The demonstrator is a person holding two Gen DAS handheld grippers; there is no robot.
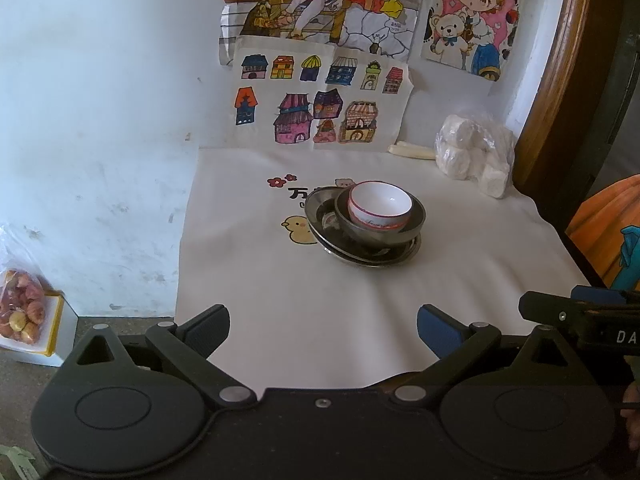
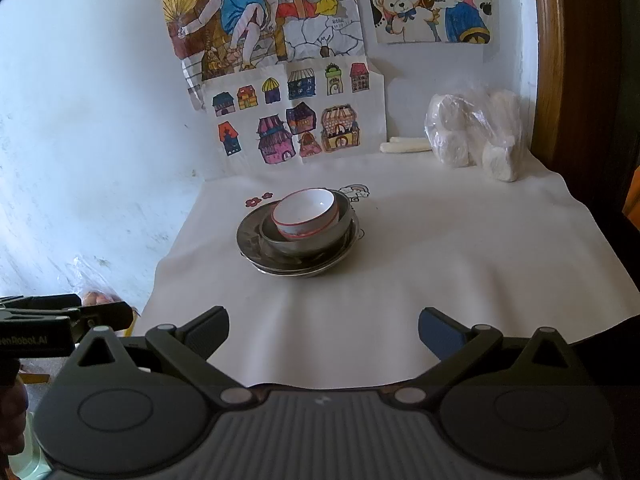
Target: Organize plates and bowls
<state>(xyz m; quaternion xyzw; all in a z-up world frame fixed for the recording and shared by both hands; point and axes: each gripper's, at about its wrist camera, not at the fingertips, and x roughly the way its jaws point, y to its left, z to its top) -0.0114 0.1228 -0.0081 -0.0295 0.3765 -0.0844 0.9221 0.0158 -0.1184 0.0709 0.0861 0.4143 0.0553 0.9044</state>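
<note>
While the white cloth spreads over the table, a metal plate sits mid-cloth, holding a metal bowl with a white bowl nested inside. Both the left gripper and right gripper hang wide open and empty, well short of the stack.

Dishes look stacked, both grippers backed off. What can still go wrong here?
1. The white bowl sits tilted in the metal bowl, not nested flat; a nudge may tip it out.
2. The metal bowl rests off-centre on the metal plates, so the stack may shift.
3. The tablecloth is wrinkled; left gripper or right gripper, both open, could snag it and drag the stack.
</note>
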